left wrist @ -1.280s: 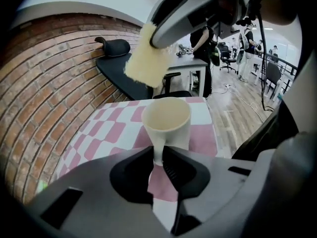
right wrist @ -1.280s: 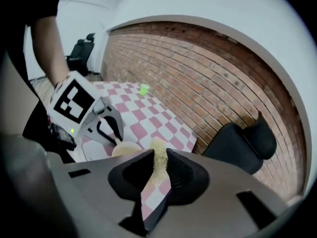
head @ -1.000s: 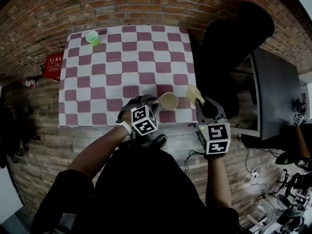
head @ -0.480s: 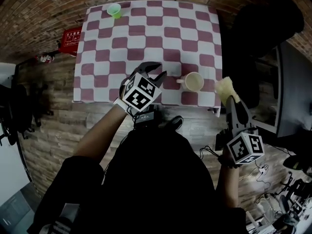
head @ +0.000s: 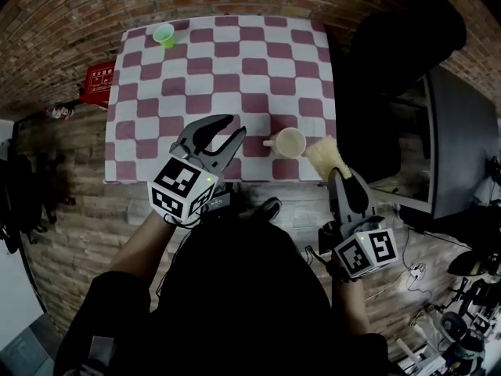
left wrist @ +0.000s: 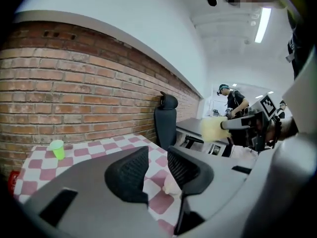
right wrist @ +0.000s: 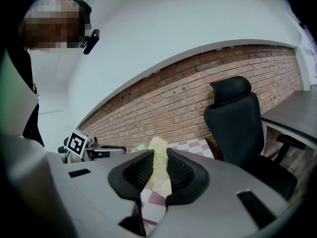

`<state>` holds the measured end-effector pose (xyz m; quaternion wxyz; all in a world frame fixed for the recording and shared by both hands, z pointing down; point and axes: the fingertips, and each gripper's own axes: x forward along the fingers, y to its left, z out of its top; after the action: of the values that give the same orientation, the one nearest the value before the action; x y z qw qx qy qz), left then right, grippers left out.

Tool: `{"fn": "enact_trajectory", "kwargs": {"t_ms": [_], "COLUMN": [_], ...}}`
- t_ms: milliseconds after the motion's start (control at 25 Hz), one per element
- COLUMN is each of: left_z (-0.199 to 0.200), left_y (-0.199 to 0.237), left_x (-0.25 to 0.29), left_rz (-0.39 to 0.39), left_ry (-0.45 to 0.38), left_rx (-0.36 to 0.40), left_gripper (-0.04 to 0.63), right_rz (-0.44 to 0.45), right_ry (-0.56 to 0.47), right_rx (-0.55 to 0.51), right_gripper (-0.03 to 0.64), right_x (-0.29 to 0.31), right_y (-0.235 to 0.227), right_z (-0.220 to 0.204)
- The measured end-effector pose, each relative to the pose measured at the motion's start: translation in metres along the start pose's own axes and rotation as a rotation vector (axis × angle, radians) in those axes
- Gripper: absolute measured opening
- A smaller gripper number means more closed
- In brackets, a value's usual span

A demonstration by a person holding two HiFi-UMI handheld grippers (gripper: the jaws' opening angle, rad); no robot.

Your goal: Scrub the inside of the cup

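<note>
A cream cup (head: 290, 142) stands upright near the front edge of the checked tablecloth (head: 227, 69), handle to the left. My left gripper (head: 223, 138) hovers left of it, open, nothing between its fingers (left wrist: 130, 175); the cup (left wrist: 171, 185) shows partly behind its right finger. My right gripper (head: 342, 175) is raised off the table's front right corner, shut on a pale yellow scrub sponge (head: 324, 154) that sticks out past the fingertips. In the right gripper view the sponge (right wrist: 159, 165) is pinched between the black pads.
A green plastic cup (head: 164, 34) stands at the table's far left corner. A black office chair (head: 395, 49) and a dark desk (head: 454, 143) lie to the right. A red box (head: 95, 84) sits on the floor at left. Another person (left wrist: 233, 100) stands far off.
Both grippers have pulled back from the cup and lifted. The left gripper let go of the cup and opened; the right gripper drew the sponge out and away to the right.
</note>
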<state>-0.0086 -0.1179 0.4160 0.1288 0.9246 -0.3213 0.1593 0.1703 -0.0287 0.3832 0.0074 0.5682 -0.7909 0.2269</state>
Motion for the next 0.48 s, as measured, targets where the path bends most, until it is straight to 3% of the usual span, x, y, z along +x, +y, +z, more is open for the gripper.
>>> {"fn": "enact_trajectory", "kwargs": {"t_ms": [480], "left_z": [-0.015], "left_y": [-0.024], "left_x": [0.022], "left_rz": [-0.067], "left_ry": [0.068], "left_rx": [0.081], "left_gripper": [0.129], "right_rz": [-0.029], "right_ry": [-0.006], "right_rx": [-0.022], "right_gripper": [0.087], "right_x": [-0.007], "right_y": [-0.010], "right_z": [0.006]}}
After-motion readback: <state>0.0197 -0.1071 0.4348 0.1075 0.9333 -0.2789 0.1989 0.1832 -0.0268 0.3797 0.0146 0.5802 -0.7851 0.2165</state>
